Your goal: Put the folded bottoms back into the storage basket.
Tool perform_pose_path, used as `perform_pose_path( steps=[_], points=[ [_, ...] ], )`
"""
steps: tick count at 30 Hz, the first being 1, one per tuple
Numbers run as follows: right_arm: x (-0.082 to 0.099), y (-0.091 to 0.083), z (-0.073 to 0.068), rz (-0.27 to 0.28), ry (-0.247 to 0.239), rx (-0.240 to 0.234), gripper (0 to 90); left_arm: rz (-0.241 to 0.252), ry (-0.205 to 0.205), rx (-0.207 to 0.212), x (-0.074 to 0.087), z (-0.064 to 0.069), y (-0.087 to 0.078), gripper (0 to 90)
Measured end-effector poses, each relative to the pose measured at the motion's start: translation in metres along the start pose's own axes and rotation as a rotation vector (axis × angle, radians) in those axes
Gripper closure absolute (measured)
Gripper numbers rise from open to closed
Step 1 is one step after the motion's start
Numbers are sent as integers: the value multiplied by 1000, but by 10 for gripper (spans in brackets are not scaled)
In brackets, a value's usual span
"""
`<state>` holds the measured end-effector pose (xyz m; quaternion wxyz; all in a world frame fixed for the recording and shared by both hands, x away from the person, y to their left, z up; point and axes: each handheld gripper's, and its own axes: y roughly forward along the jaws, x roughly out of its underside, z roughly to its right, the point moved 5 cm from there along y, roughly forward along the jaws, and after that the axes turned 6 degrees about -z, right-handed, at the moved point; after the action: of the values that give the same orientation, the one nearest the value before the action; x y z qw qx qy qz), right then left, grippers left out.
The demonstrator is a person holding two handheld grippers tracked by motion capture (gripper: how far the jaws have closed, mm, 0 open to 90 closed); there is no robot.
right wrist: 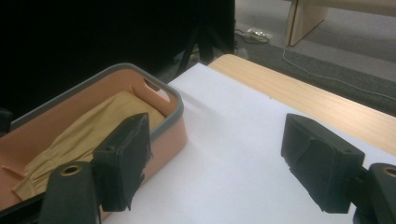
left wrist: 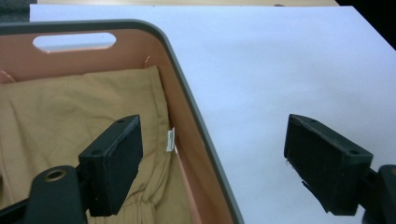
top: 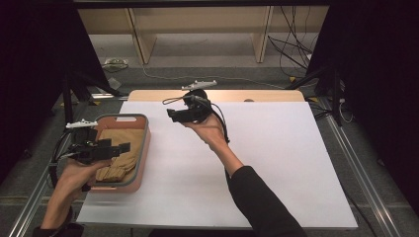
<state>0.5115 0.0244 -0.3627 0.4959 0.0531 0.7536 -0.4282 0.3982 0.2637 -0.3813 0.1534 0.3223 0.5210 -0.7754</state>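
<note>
Looking down from the high view, I am holding the left gripper (top: 123, 147) spread and empty over the tan garment (top: 121, 157) lying folded in the pink basket (top: 144, 160), likely for a reach. Through the left gripper view, nothing is sitting between the jaws. Through the right gripper view, the right gripper (right wrist: 212, 161) is hanging spread over the white-covered counter (right wrist: 243, 140); cables are trailing across the grey floor (right wrist: 336, 51).

the left tool (top: 123, 146) and the right tool (top: 170, 114) are matte black, each with two blocky rectangular jaws fixed by small screws. a brass-ringed hole sits in the arm behind a jaw. each carries a pale grey three-cornered plate on top and trails a thin black cable. the right arm wears a black sleeve (top: 262, 202).
</note>
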Motion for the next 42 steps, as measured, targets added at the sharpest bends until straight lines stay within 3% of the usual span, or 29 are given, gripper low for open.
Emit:
perform_pose_path(
  steps=[8, 13, 30, 42],
  points=[
    [9, -20, 10, 17, -5, 7, 250, 24, 30, 20, -2, 13, 6, 191],
    [12, -33, 14, 35, -13, 9, 250, 37, 29, 86, -3, 22, 9, 188],
    [38, -68, 33, 55, -16, 25, 236, 68, 88, 100, -3, 45, 20, 186],
    [57, -92, 39, 96, -13, 28, 194, 118, 138, 146, -1, 66, 29, 177]
  ],
)
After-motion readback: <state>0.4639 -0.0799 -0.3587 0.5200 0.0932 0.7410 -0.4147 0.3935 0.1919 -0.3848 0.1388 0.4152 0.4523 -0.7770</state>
